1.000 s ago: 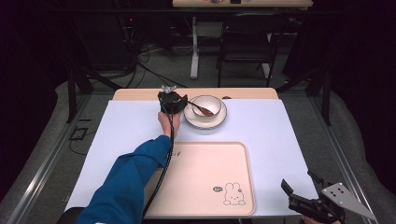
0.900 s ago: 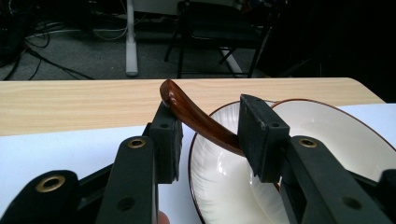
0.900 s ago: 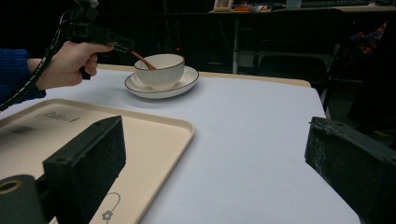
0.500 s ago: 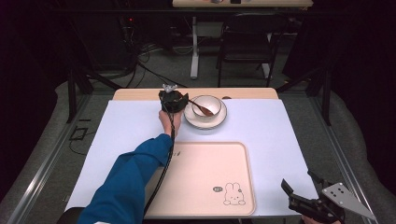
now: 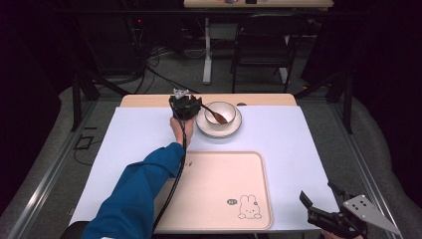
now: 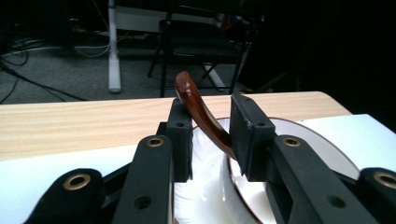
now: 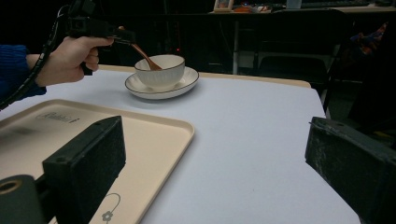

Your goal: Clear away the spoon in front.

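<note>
A brown wooden spoon [image 5: 217, 115] lies in a white bowl [image 5: 231, 110] on a saucer [image 5: 234, 130] at the far middle of the table. Its handle [image 6: 196, 105] rises between the pads of my left gripper [image 5: 191, 105]. The jaws stand a little wider than the handle, with a gap showing on the left side; the handle runs close along the right pad. From the right gripper view the left gripper [image 7: 119, 36] sits at the spoon's upper end [image 7: 144, 56]. My right gripper [image 5: 323, 199] is open and empty at the near right corner.
A beige tray [image 5: 214, 189] with a rabbit print lies at the near middle, bare. A white mat [image 5: 298, 144] covers the table, with a wooden strip [image 5: 149, 101] along the far edge. A black chair [image 5: 263, 45] stands on the floor beyond the table.
</note>
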